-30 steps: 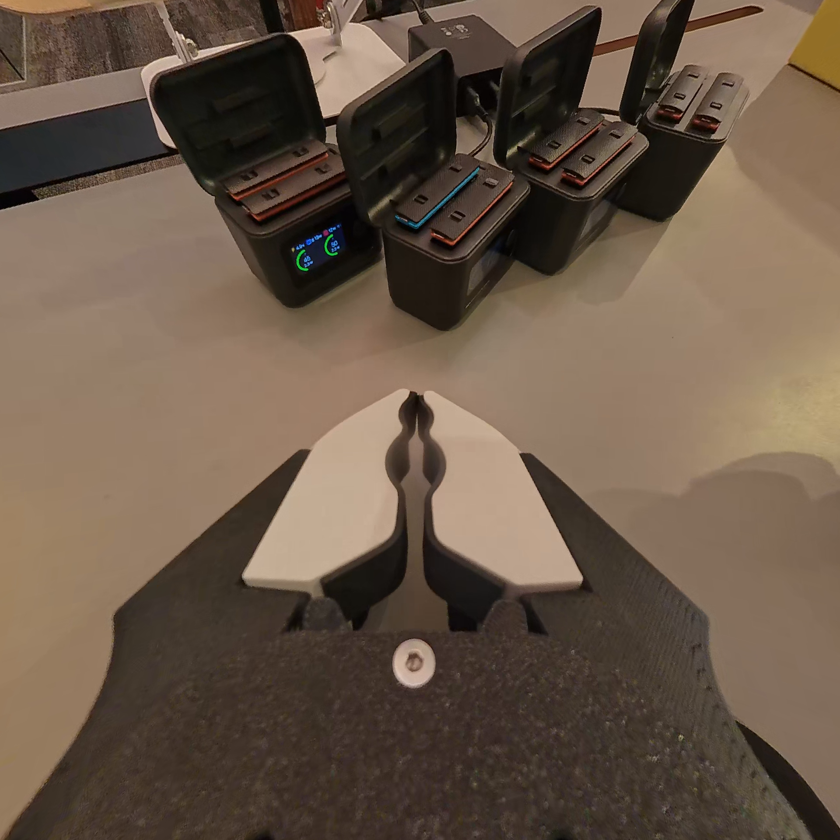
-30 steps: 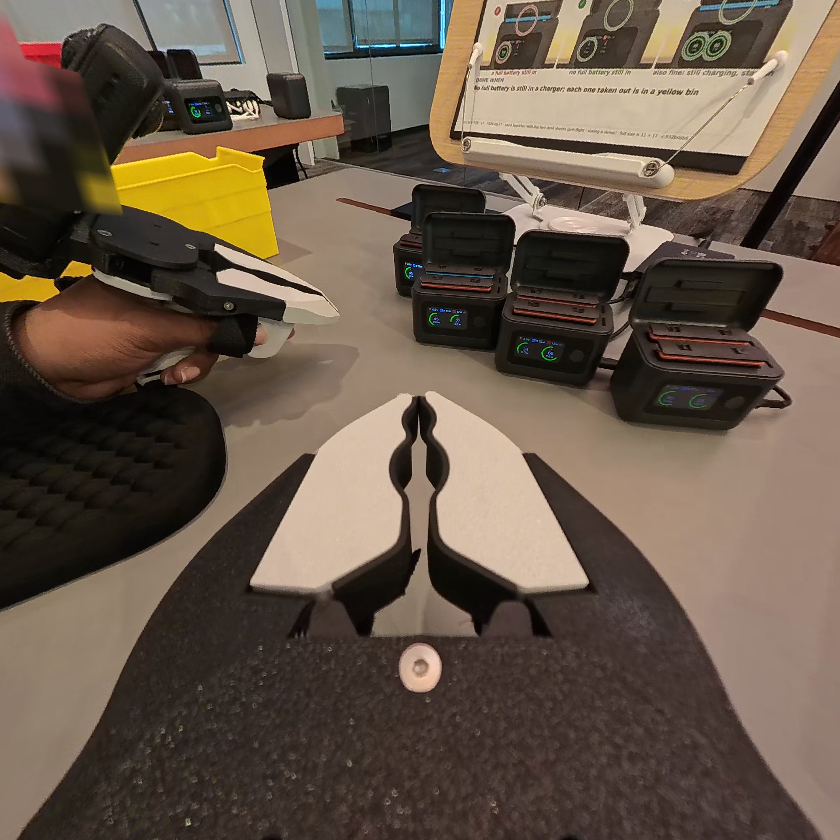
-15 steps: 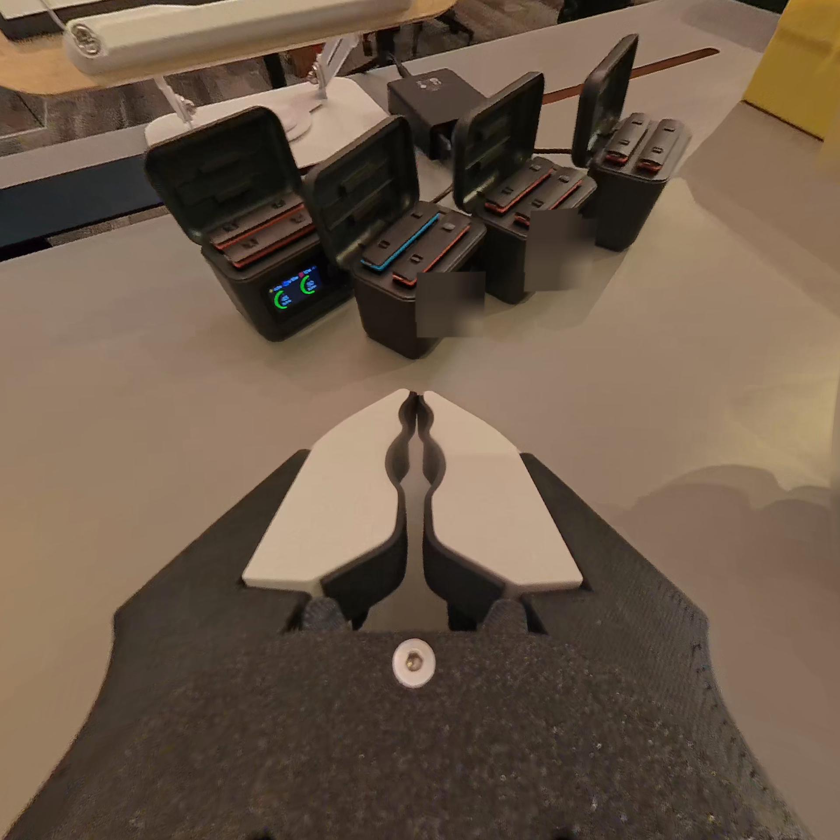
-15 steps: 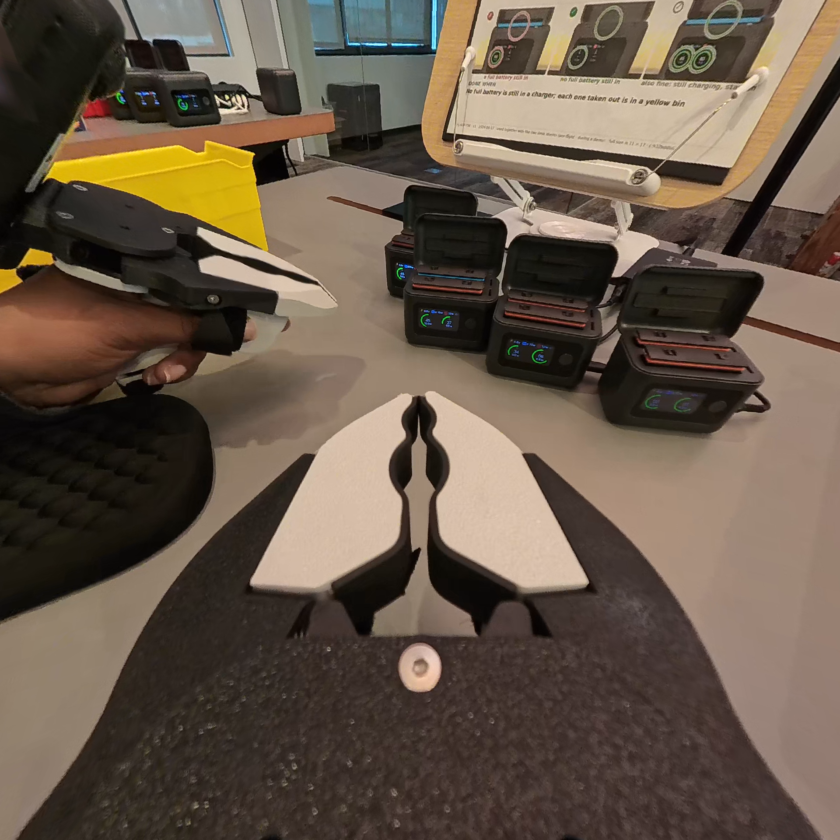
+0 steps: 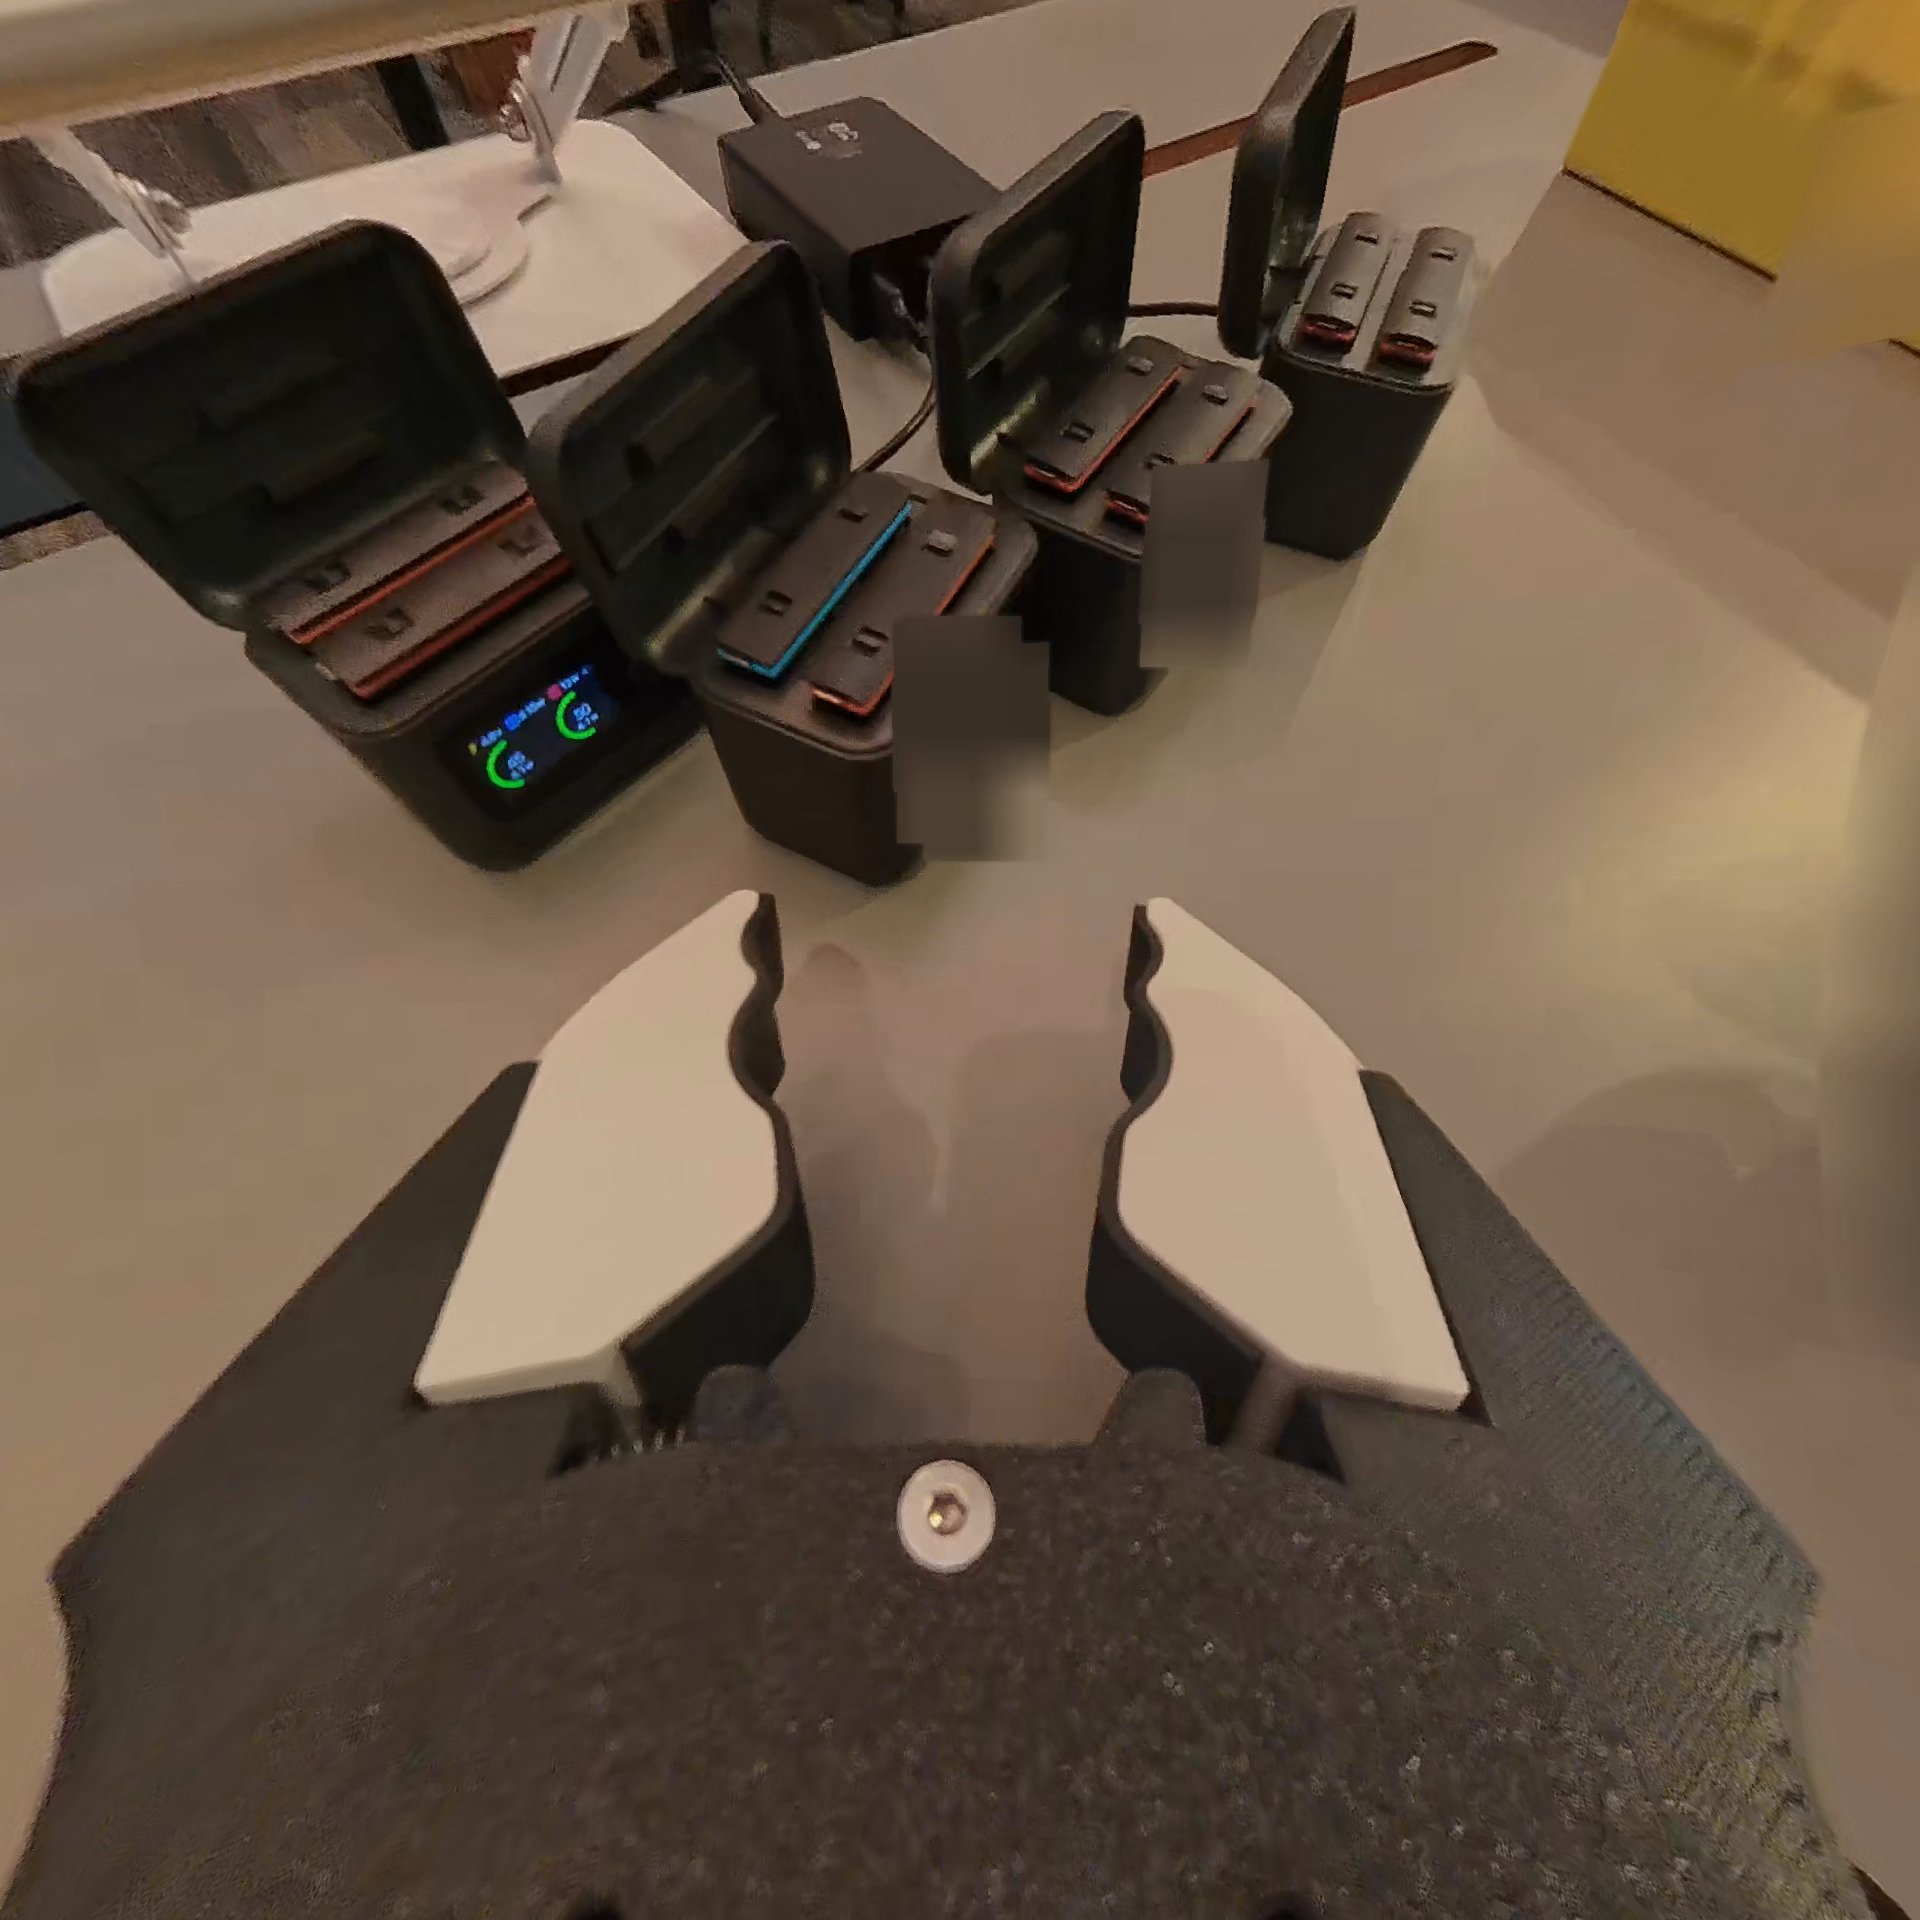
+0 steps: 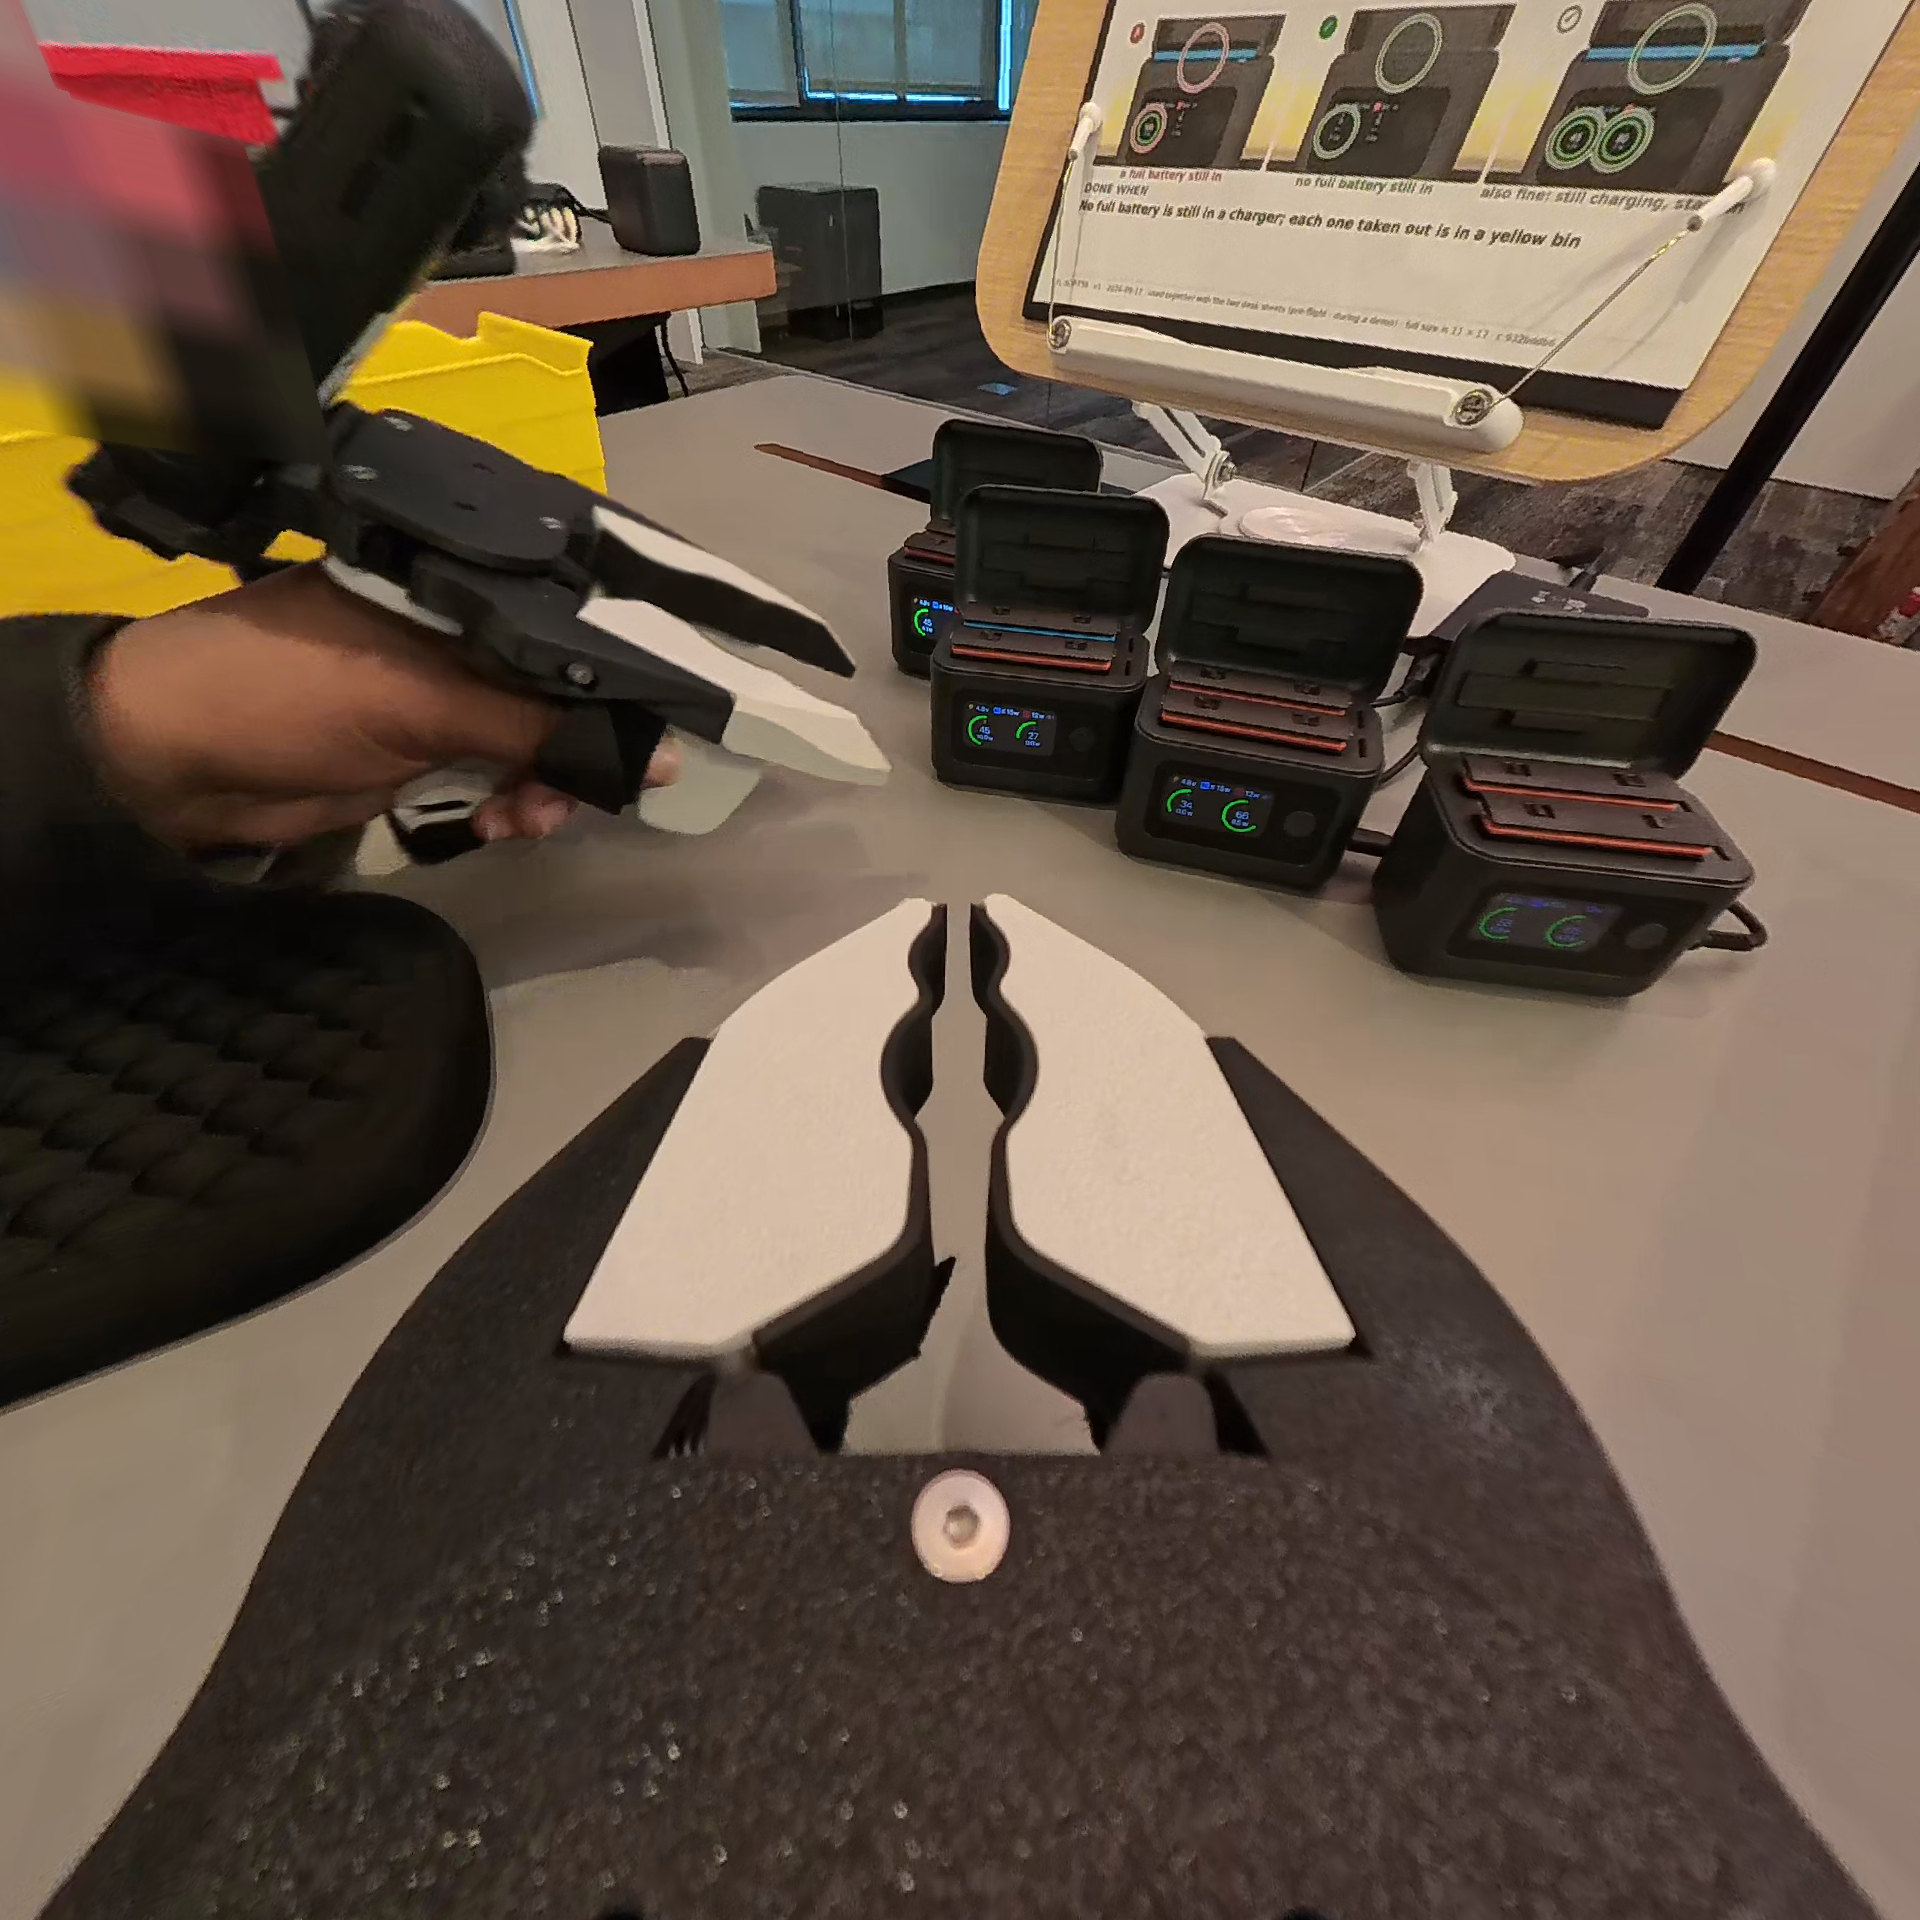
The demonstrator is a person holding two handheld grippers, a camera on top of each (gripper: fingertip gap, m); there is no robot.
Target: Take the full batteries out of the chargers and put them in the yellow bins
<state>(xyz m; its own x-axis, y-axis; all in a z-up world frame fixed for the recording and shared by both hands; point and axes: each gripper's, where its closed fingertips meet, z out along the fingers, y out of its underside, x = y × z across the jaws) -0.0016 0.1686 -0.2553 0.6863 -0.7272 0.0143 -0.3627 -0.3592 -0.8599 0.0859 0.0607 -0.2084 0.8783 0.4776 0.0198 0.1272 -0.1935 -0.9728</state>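
printed instruction sheet (image 6: 1382, 208) on stand: text, unquoted | charger screens (image 6: 1008, 727): small figures, unquoted

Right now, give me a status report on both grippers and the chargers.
Left gripper open, empty, pointing at the four open-lidded black chargers. Right gripper shut, empty. Batteries seated; yellow plastic bin beyond. Nothing in the way.

a grey table (image 6: 1558, 1195) is seen, on which four open black chargers (image 6: 1252, 769) are set in a row, with a yellow bin (image 6: 488, 400), a black power brick (image 5: 847, 171) and a white stand base (image 5: 416, 213).
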